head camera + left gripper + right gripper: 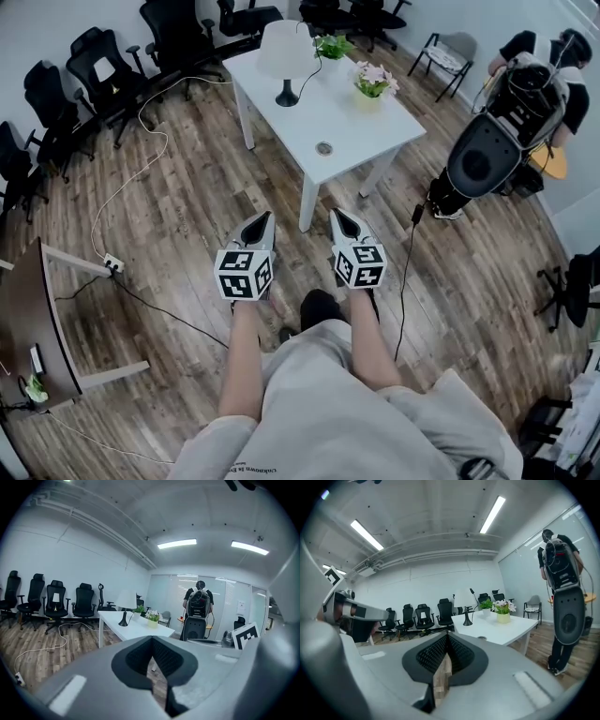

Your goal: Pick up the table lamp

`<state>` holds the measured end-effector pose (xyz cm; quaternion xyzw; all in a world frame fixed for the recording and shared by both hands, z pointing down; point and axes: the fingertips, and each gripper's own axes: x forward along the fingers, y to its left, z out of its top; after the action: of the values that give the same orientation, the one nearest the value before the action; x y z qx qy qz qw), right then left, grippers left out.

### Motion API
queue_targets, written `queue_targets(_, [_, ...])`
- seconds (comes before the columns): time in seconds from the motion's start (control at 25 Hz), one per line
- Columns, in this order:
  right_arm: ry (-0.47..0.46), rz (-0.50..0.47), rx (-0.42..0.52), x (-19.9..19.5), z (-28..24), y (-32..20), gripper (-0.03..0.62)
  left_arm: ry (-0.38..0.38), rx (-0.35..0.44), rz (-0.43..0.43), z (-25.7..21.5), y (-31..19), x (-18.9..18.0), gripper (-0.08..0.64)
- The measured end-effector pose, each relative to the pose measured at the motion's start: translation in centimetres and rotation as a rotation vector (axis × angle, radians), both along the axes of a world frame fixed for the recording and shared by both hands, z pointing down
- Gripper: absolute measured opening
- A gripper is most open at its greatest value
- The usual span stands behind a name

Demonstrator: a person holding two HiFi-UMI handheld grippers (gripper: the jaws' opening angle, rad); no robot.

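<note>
Left gripper point(262, 217) and right gripper point(339, 214): fingers pinched together, tips touching. Lamp point(286, 56) upright on worktop point(328, 117), well ahead of both.

The person wears a light grey shirt point(328, 412) with small dark print at the hem, and a black shoe point(317, 306). The left gripper point(265, 217) and right gripper point(337, 215) are pale grey wedges with black ribbed fingers point(426, 656). Each carries a cube point(245, 274) with black-and-white square markers.
</note>
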<state>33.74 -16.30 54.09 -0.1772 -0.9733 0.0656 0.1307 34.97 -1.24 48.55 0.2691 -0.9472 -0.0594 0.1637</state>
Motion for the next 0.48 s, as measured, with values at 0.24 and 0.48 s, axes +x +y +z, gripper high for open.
queue_targets(0.24, [-0.011,0.007,-0.018,-4.5,0.2,2.2,0.047,-0.008,0.027,0.000,0.2,1.7,-4.1,0.000])
queue_targets(0.48, [-0.020,-0.018,-0.028,-12.8,0.4,5.4,0.058,-0.016,-0.006,0.031,-0.4,3.6,-12.1,0.000])
